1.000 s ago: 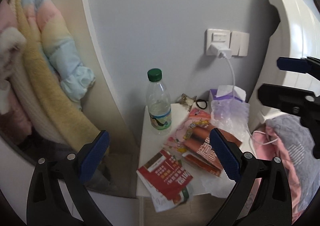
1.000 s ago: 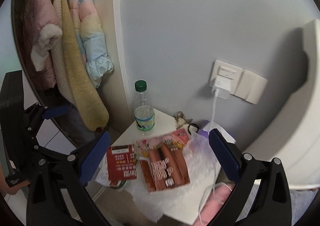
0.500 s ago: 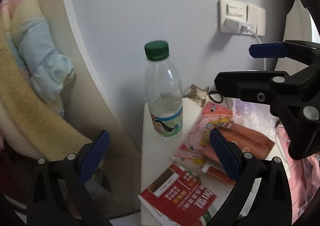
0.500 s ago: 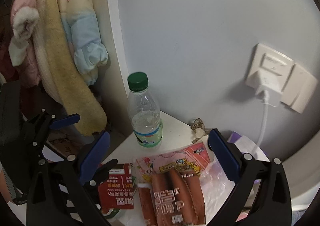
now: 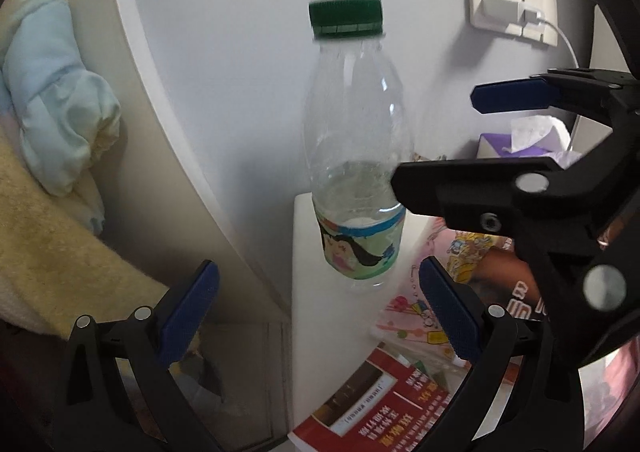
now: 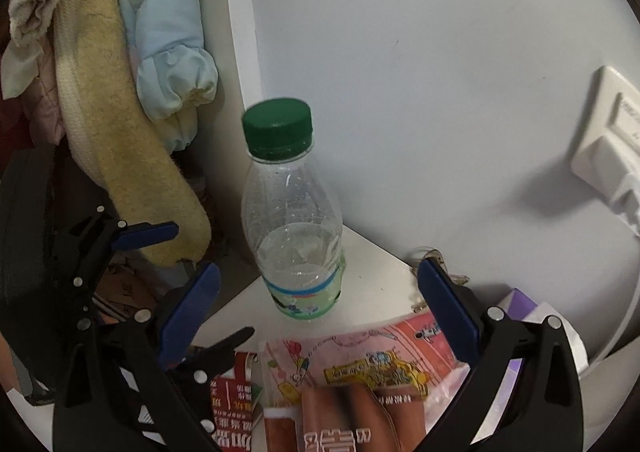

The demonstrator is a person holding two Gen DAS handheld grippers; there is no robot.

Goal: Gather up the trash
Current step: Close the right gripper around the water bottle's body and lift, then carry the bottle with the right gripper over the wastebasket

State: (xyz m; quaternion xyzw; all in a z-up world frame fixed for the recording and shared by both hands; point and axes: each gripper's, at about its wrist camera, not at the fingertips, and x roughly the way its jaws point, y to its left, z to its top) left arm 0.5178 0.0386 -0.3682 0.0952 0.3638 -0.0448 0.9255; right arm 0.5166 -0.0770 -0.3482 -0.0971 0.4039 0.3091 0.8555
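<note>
Right wrist: bottle [image 6: 294,236] between claw [image 6: 320,308] fingers.

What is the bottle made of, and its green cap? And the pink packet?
The bottle looks like thin clear plastic: you see the wall and the water through it. Its cap seems hard plastic, matte green with ridged sides. The pink packet looks like glossy printed plastic film, shiny and slightly wrinkled, though coated paper is possible.
</note>
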